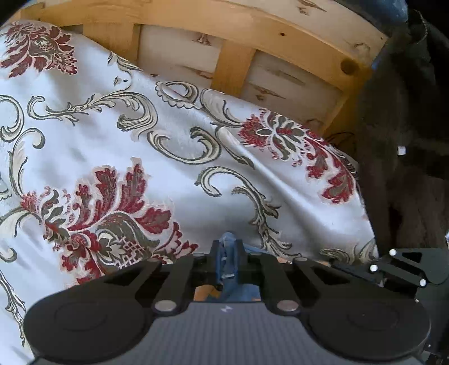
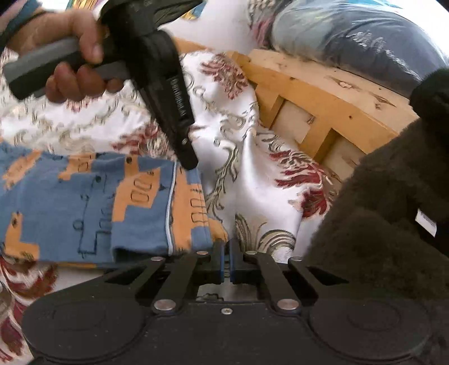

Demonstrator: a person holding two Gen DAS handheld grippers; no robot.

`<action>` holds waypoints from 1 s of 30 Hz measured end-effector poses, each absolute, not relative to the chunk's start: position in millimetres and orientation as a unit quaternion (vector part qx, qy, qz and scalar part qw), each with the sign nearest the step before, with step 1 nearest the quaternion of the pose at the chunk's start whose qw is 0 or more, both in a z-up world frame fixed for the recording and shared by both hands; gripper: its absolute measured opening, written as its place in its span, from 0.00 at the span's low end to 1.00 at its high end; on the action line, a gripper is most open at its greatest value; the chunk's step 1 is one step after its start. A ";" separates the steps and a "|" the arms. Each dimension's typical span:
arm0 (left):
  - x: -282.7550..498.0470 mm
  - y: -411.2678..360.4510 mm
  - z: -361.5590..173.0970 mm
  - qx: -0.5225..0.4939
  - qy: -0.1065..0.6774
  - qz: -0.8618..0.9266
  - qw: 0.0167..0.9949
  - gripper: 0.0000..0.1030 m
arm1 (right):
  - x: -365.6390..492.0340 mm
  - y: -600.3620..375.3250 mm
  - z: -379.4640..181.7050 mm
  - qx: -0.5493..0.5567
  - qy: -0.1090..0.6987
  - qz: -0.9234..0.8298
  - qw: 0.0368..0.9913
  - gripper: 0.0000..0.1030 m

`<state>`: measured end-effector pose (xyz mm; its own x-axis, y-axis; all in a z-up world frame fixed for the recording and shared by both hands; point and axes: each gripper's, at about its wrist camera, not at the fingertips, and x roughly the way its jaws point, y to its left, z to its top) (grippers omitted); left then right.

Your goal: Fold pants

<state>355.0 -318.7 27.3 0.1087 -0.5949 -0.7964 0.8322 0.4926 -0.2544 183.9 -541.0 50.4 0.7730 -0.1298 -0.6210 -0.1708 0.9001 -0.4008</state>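
Jaws of left gripper (image 1: pixel 228 252) and right gripper (image 2: pixel 226 259) both clenched on pants (image 2: pixel 92 202) edge.

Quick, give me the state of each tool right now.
Left tool: shut on the pants.
Right tool: shut at the pants' edge; a grip cannot be told.

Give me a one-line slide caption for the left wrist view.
Left gripper shut on a bunched fold of the blue pants, above a floral bedspread beside a wooden frame.
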 end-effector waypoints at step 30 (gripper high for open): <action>342.3 -330.1 27.4 0.166 0.434 -0.480 0.744 0.07 | 179.7 -553.4 64.1 -0.088 0.329 0.024 0.940 0.06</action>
